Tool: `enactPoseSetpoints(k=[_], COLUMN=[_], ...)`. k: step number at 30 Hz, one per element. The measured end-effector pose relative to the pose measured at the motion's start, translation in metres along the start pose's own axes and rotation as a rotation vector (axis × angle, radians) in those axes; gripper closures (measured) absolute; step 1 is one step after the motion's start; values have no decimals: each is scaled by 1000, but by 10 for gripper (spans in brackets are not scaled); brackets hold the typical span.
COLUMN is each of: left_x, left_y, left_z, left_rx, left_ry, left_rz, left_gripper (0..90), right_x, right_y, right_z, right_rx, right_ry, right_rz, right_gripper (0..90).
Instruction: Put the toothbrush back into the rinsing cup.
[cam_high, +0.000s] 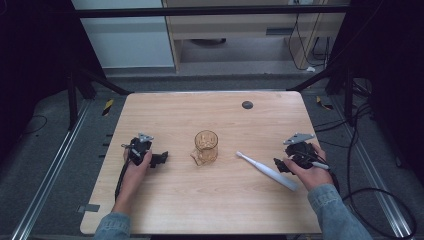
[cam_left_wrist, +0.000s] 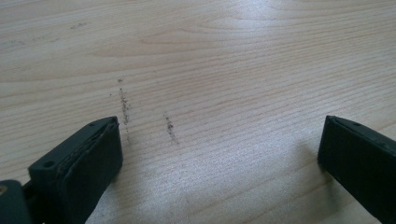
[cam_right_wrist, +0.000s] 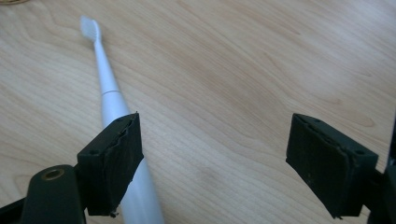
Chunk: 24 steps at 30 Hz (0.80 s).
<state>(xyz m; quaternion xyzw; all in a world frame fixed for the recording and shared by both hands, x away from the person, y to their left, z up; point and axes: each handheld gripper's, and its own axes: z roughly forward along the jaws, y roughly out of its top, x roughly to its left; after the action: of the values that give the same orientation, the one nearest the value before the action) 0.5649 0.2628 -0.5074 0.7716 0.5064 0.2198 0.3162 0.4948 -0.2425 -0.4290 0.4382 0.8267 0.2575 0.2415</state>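
An amber glass mug (cam_high: 206, 147) stands upright at the middle of the wooden table (cam_high: 210, 200). To its right lies a white electric toothbrush (cam_high: 267, 170), brush head toward the mug. My right gripper (cam_high: 278, 165) rests beside the toothbrush's handle end, open. In the right gripper view the toothbrush (cam_right_wrist: 109, 98) runs under the left jaw, outside the gap of my right gripper (cam_right_wrist: 215, 163). My left gripper (cam_high: 162, 159) rests left of the mug, pointing toward it, open. In the left gripper view, only bare wood lies between the jaws of my left gripper (cam_left_wrist: 219, 158).
A small dark round disc (cam_high: 247, 105) sits near the table's far edge. Faint dark scuff marks (cam_left_wrist: 170, 128) show on the wood ahead of the left gripper. Black frame struts and cables run along the floor beside the table.
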Motion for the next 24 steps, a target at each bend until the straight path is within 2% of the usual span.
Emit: enactPoseSetpoints(k=[4, 9, 11, 13, 15, 24], left_x=[1, 2, 2, 2, 2, 3], left_y=[1, 3, 3, 3, 3, 4], left_z=[2, 3, 3, 3, 3, 4], left_rx=[-1, -1, -1, -1, -2, -1], left_ry=[1, 2, 2, 2, 2, 1], left_rz=[-3, -3, -3, -4, -3, -2], left_gripper=[0, 0, 0, 0, 0, 0], right_x=[3, 7, 11, 12, 17, 25], right_y=[4, 8, 11, 12, 16, 26], right_z=[7, 12, 14, 15, 16, 25], right_rx=[24, 37, 48, 53, 68, 109], right_ry=[43, 71, 103, 107, 131, 186], right_rz=[-24, -32, -45, -44, -54, -83], right_gripper=[210, 243, 281, 284, 332, 359])
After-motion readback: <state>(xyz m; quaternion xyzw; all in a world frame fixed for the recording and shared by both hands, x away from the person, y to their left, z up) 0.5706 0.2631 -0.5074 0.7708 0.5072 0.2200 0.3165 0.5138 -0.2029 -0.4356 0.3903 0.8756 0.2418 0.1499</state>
